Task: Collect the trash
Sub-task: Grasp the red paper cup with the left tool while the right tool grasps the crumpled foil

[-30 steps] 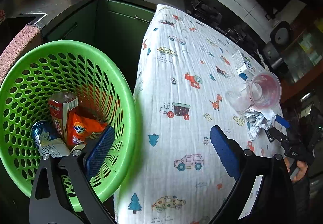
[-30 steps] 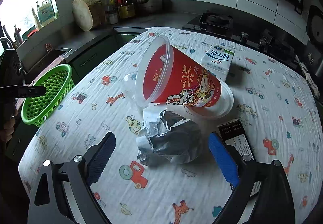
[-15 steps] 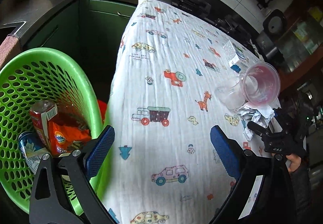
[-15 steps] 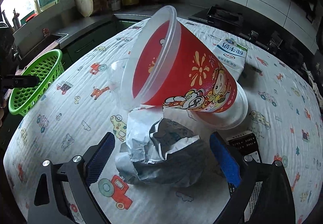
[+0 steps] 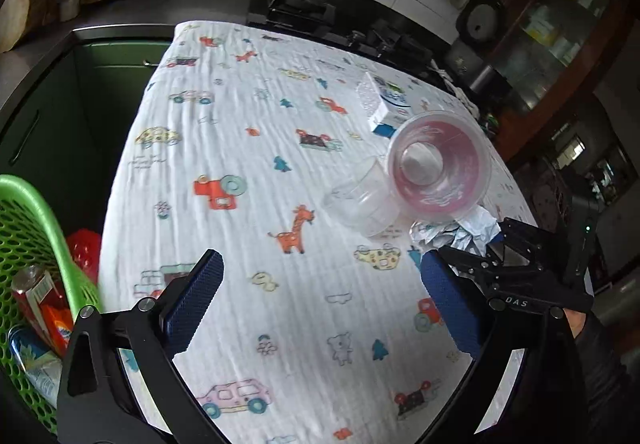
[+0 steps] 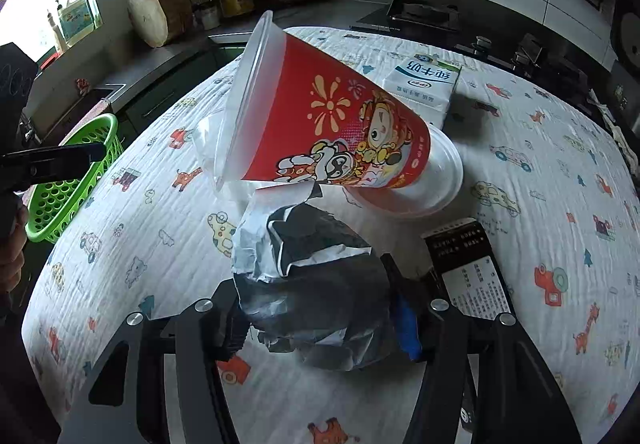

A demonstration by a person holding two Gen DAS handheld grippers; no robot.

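Pickup under way: right claw closing, pads pressing crumpled paper between them; left claw opening, empty. Next, I judge: lift it clear of red cup just beyond; carry to green basket far left.

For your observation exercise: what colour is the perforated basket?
Bright green basket, clearest in the right wrist view.

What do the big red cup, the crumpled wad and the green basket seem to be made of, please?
Red cup: probably thin plastic, with a translucent, glossy rim and printed cartoon wall.
Crumpled wad: looks like paper, matte with sharp creases, white and dark printed faces.
Green basket: apparently moulded plastic, perforated with round holes.
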